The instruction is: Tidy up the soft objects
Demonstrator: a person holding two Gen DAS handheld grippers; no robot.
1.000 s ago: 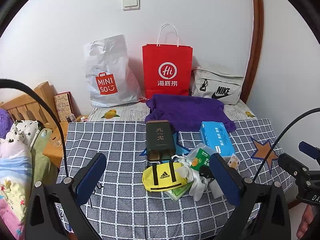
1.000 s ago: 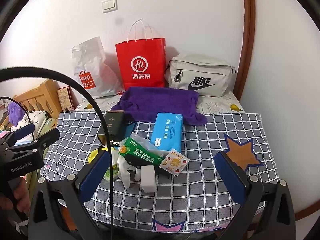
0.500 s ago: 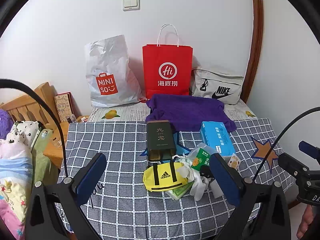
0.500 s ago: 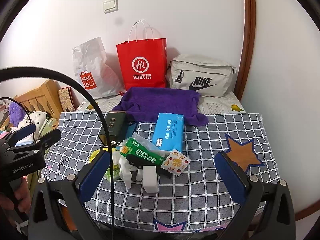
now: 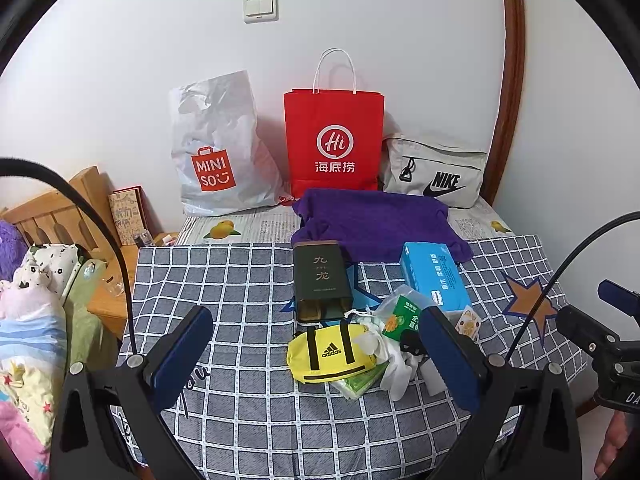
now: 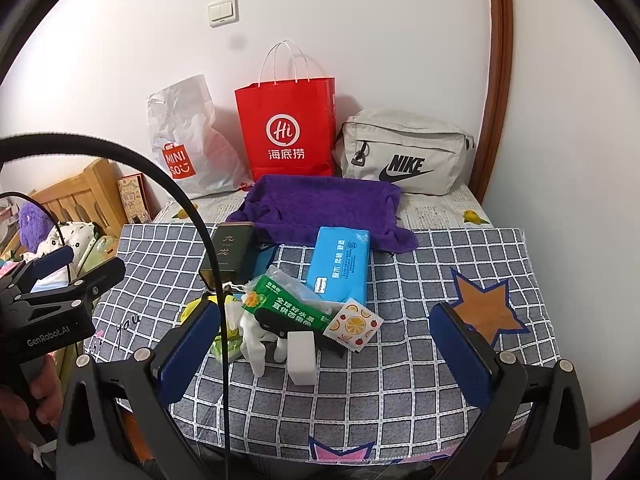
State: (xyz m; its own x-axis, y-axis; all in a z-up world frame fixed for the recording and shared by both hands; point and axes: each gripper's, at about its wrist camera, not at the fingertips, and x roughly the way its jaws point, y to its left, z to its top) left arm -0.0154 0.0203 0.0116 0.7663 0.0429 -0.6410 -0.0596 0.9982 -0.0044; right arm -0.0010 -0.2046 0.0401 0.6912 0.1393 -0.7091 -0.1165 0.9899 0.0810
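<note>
Both tools released, holding nothing: left tool (image 5: pixel 316 356) and right tool (image 6: pixel 336 344) hover over the desk's near edge. Yellow fabric Adidas pouch (image 5: pixel 330 354) lies mid-desk w/ white cloth glove (image 6: pixel 256 340) touching it; purple terry towel (image 6: pixel 320 208) at far edge, blue soft tissue pack (image 6: pixel 340 264) just in front.

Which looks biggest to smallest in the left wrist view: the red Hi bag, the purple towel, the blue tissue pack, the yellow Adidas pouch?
1. Red Hi bag and purple towel: too alike to rank.
2. Yellow Adidas pouch and blue tissue pack: similar; the pouch lies nearer the camera, so unsure.
</note>
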